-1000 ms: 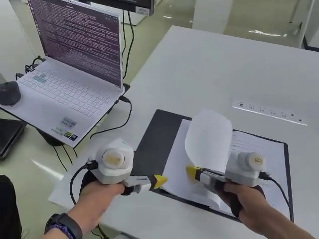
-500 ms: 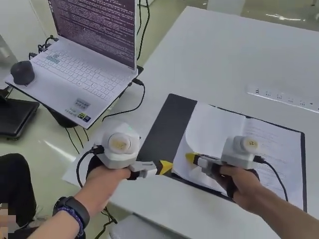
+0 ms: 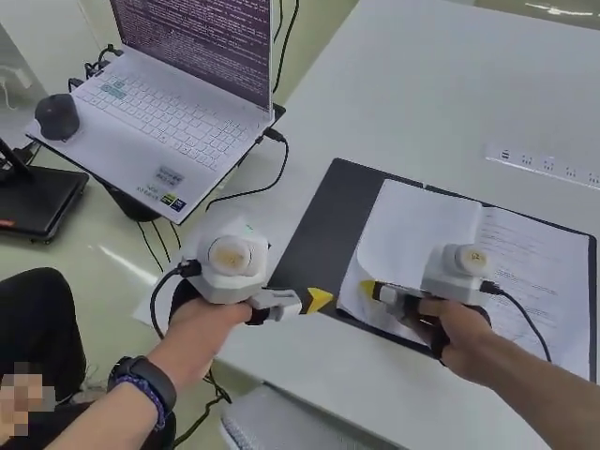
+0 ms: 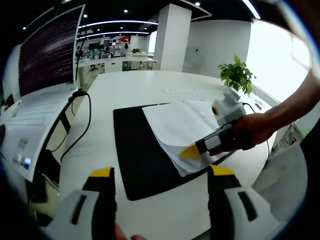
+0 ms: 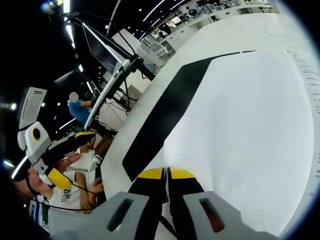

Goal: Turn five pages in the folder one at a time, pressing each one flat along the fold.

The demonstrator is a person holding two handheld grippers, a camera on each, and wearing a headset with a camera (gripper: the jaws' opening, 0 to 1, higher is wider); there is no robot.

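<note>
One black folder open flat on the white table, white page lying on its left half. Two grippers: left gripper wide open, holding nothing; right gripper closed tight at that page's edge, any paper between unclear.

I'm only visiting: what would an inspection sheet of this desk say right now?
Surface: white table.
Job's things: black folder lies open; turned page lies on its left half.
Clutter: open laptop and mouse beside the table; socket strip.
Grippers: left tongs open, by the folder's near edge; right tongs shut on the turned page's corner.
Cables: black lead from the laptop; cord behind the right tongs.
Surroundings: open office, potted plant.
</note>
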